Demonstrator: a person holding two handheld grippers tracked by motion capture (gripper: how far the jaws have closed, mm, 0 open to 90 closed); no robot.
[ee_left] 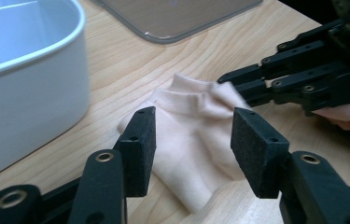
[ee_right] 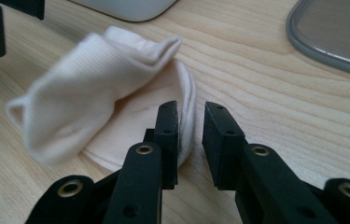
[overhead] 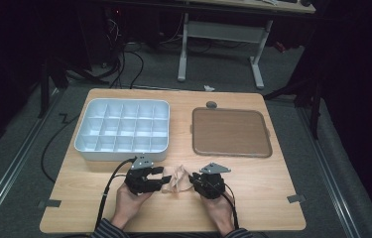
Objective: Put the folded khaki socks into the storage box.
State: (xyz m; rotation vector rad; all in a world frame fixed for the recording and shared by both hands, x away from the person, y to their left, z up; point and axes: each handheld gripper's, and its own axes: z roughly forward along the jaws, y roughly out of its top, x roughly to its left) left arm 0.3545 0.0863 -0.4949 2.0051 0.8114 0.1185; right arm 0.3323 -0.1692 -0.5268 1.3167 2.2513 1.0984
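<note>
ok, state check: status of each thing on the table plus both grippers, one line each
sock: pale, folded over, lying on the table between the grippers
compartment box: lid off, every cell empty
lid: flat on the table, right of the box
left gripper: open, jaws either side of the sock
right gripper: open by a narrow gap, at the sock's edge, grip not clear

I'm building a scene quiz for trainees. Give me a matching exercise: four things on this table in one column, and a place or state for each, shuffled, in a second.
Things:
1. white divided box
2. brown tray
3. pale sock
4. left gripper

Places or states:
A. far right of the table
B. jaws wide apart
C. far left, compartments empty
D. crumpled between the two grippers

Pairs: 1-C, 2-A, 3-D, 4-B
</note>
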